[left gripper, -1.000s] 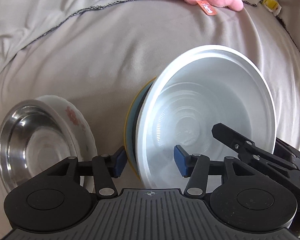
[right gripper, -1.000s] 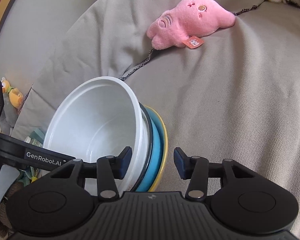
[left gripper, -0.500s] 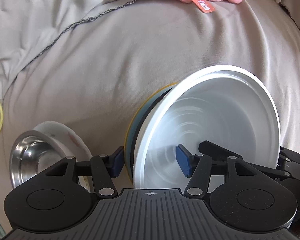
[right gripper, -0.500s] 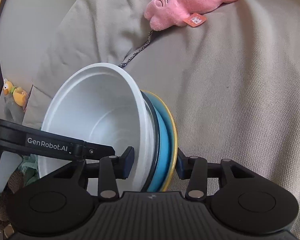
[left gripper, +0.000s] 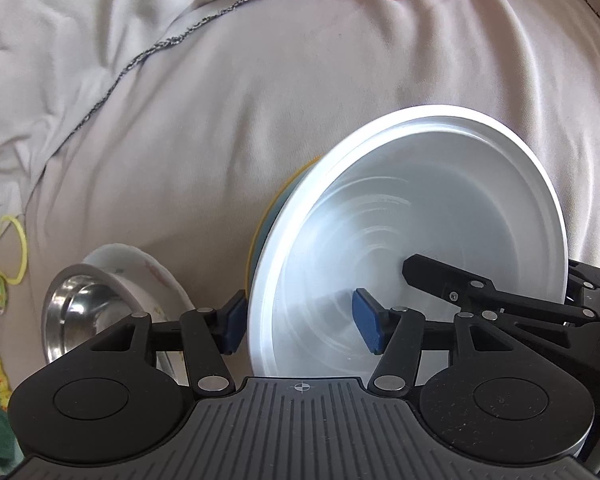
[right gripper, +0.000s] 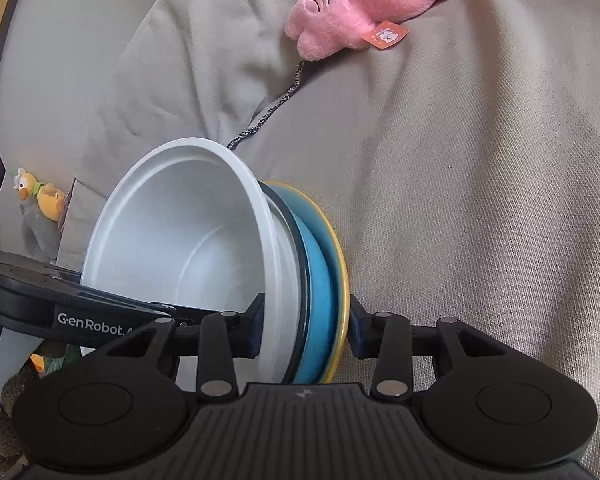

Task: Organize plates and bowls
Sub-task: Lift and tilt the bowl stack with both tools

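A grey cloth (left gripper: 300,120) covers a soft, bulging surface that fills both views; a dark cord (right gripper: 276,108) runs across its folds.

A tilted stack of dishes stands on edge over the cloth, near the middle. Facing the cameras is a white bowl (left gripper: 412,240), its hollow open toward the left. Behind it sit a dark-rimmed dish (right gripper: 296,248), then a blue plate (right gripper: 320,280), then a yellow plate (right gripper: 342,276), all nested close.

The right tool (right gripper: 306,328) straddles the near edge of this stack: one pad lies inside the white bowl against its wall, the other just beside the yellow plate's back. Its jaws look closed on the stack.

The left tool (left gripper: 298,326) straddles the white bowl's rim from the other side, with one blue pad outside the stack and the other inside the bowl. A clear gap shows between the inner pad and the wall, so its jaws stand open.

At near left a steel bowl (left gripper: 80,312) rests in a white floral bowl (left gripper: 156,284) on the cloth, well apart from the stack.

A pink plush (right gripper: 372,4) with an orange tag lies far off on the cloth. A small yellow toy (right gripper: 40,196) sits at the far left.
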`<state>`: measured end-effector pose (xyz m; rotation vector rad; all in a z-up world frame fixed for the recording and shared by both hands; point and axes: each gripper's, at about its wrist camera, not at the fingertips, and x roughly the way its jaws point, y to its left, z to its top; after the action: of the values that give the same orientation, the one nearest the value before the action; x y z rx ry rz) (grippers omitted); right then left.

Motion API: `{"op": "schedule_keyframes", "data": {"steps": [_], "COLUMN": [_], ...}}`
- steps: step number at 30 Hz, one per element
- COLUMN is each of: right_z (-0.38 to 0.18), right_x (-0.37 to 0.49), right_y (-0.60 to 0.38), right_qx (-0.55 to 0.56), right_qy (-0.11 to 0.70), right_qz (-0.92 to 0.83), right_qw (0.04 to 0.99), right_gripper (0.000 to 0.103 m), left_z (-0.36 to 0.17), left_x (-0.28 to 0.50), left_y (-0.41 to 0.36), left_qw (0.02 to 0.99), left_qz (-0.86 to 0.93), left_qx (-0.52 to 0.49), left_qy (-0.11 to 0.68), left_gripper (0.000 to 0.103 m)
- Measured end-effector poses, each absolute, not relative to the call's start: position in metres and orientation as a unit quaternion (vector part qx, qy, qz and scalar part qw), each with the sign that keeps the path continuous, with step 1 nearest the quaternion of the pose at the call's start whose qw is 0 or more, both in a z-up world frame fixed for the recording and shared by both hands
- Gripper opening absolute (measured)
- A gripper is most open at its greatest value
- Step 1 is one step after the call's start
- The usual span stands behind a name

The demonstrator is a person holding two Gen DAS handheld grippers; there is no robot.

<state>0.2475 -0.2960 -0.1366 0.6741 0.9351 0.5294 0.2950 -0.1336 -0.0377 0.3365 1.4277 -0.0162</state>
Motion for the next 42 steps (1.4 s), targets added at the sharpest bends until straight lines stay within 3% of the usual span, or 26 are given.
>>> {"op": "schedule_keyframes", "data": {"steps": [21, 29, 42], "right_z": [-0.137, -0.137, -0.136], "right_x": [0.246, 0.246, 0.243], "right_y": [-0.297, -0.295, -0.293], "right_qx": [0.305, 0.306, 0.301], "right_qy": [0.430, 0.429, 0.428], "right_qz": [0.255, 0.253, 0.253], "right_qw": [0.811, 0.811, 0.814], "right_gripper": [0.039, 0.041, 0.041], "left_z": [-0.037, -0.030, -0.028], "left_x": [0.295, 0.291, 0.289], "left_y": [-0.135, -0.130, -0.136], "left_qw": [0.742, 0.745, 0.744], "left_qz": [0.007, 0.005, 0.016], "left_qx": [0.154, 0.146, 0.158], "left_qy": [0.653, 0.651, 0.649], "left_gripper": [0.059, 0.046, 0.045]}}
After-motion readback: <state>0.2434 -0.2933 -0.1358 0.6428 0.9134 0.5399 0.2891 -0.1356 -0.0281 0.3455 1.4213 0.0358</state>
